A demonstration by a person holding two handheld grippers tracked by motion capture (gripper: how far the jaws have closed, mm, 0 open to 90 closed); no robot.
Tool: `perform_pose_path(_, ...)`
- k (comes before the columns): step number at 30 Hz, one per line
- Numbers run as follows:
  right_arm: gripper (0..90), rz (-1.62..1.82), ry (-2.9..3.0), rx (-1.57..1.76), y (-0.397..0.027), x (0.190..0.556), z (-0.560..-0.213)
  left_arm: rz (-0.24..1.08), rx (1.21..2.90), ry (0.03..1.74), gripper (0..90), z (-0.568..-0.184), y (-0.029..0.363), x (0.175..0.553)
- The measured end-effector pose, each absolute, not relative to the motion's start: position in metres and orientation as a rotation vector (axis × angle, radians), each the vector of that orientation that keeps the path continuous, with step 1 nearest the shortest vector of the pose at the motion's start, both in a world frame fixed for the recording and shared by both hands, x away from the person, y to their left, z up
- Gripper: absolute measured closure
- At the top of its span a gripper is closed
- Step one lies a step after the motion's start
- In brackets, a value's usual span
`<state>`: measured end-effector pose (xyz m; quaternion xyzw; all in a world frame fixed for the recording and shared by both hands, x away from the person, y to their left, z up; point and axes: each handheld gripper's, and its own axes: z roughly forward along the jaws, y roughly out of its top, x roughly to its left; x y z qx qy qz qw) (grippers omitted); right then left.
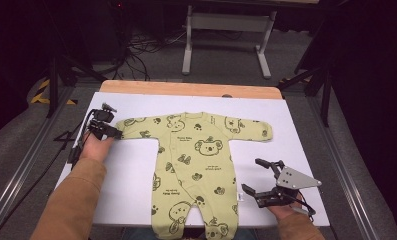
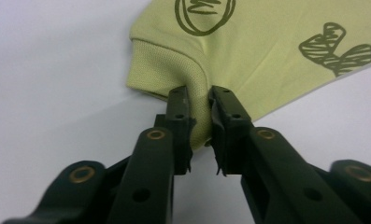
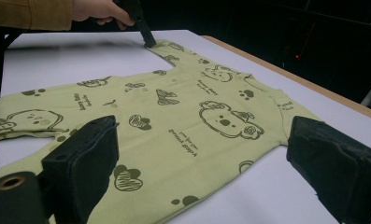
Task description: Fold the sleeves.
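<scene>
High view: pale green koala-print romper (image 1: 196, 165) lies spread flat.

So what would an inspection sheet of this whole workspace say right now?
Surface: white table top with a wooden far edge.
Job's things: green baby romper lying flat, sleeves spread, feet over the near edge.
Clutter: nothing seen.
Grippers: left hand-held gripper shut on the romper's sleeve cuff; right hand-held gripper open beside the romper's leg, holding nothing.
Cables: one trails from the left hand-held gripper; a tangle on the floor beyond.
Surroundings: dark room, white table frame behind.
</scene>
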<state>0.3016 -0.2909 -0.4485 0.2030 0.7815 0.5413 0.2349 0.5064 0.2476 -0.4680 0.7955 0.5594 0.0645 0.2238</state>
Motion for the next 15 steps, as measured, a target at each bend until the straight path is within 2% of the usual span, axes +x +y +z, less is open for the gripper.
perform_pose_path(15, 9.7, 1.479, 2.15, 0.571, -0.29, 0.302, -0.449, 0.22, 2.079, 1.462, 80.2, -0.437, 0.249, 0.496)
